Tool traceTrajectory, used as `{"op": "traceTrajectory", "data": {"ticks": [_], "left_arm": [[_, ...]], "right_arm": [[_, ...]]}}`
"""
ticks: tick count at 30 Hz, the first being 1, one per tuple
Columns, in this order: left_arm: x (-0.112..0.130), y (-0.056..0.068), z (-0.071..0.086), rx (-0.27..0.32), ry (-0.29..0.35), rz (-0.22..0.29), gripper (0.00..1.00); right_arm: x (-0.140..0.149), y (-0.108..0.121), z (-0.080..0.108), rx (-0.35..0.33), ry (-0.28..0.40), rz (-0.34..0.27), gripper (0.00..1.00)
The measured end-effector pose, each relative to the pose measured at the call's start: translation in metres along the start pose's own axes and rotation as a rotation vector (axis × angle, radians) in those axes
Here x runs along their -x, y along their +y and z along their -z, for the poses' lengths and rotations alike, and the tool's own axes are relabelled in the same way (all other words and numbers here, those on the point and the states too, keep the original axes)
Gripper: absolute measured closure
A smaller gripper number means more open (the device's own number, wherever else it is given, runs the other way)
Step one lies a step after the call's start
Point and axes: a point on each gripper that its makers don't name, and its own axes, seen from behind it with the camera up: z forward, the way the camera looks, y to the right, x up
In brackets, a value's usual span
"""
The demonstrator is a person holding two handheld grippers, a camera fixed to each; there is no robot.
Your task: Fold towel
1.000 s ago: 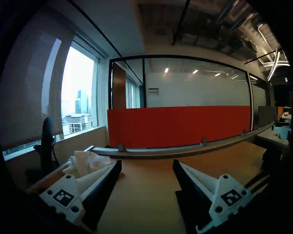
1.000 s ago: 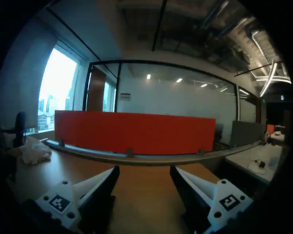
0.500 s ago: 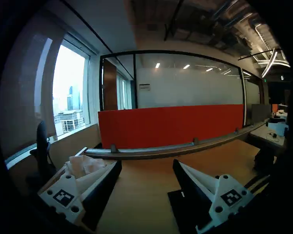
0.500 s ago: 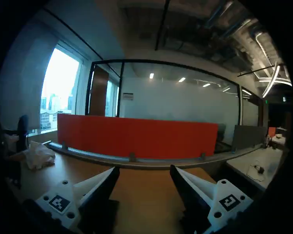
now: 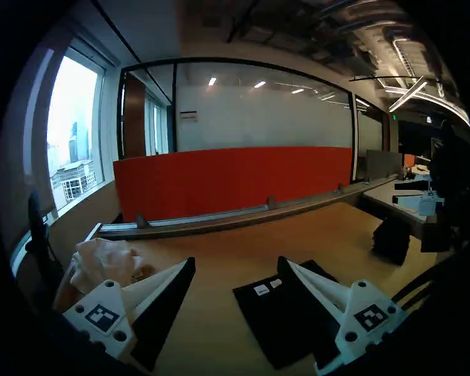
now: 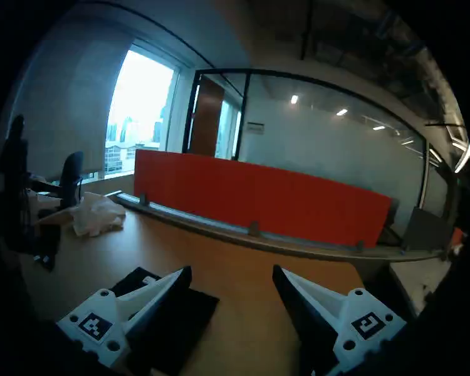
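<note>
Both cameras have tipped downward over the last second, and a flat black towel that was barely a dark corner at the bottom of the left gripper view now lies spread across the pale wooden desk. It sits just ahead of the left tongs, partly under their right finger, with two small white tags showing near its far edge. In the right gripper view the same towel has come into sight low on the left, beneath and beside the left finger of the right tongs.

Both pairs of tongs are spread wide with nothing between their fingers, and neither touches the cloth. A crumpled pale cloth lies at the desk's left end, well apart from the towel, and a dark blocky stack, perhaps folded cloth, sits off to the right. A long red partition panel runs along the far edge.

The fold looks unstarted, so the risk lies in the first pinch. The towel looks thin and lies flat on smooth wood, so a finger coming in too shallow could push it along instead of sliding under, bunching the edge. If the two tongs catch unequal points, the fold would likely land skewed. Descending too steeply could jam a fingertip against the desk.
</note>
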Motion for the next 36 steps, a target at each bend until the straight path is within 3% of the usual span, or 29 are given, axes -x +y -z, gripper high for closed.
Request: {"op": "traceTrajectory", "data": {"ticks": [12, 20, 27, 36], "left_arm": [[0.046, 0.030, -0.002, 0.120, -0.126, -0.071, 0.03], [0.072, 0.049, -0.007, 0.173, -0.177, -0.098, 0.03], [0.112, 0.063, -0.013, 0.209, -0.229, -0.145, 0.03], [0.176, 0.078, -0.017, 0.257, -0.331, -0.168, 0.03]], "right_arm": [[0.037, -0.038, -0.001, -0.163, -0.129, 0.064, 0.00], [0.064, -0.052, -0.003, -0.216, -0.189, 0.078, 0.00], [0.103, -0.065, -0.005, -0.250, -0.250, 0.082, 0.00], [0.154, -0.081, -0.008, -0.282, -0.322, 0.084, 0.00]]}}
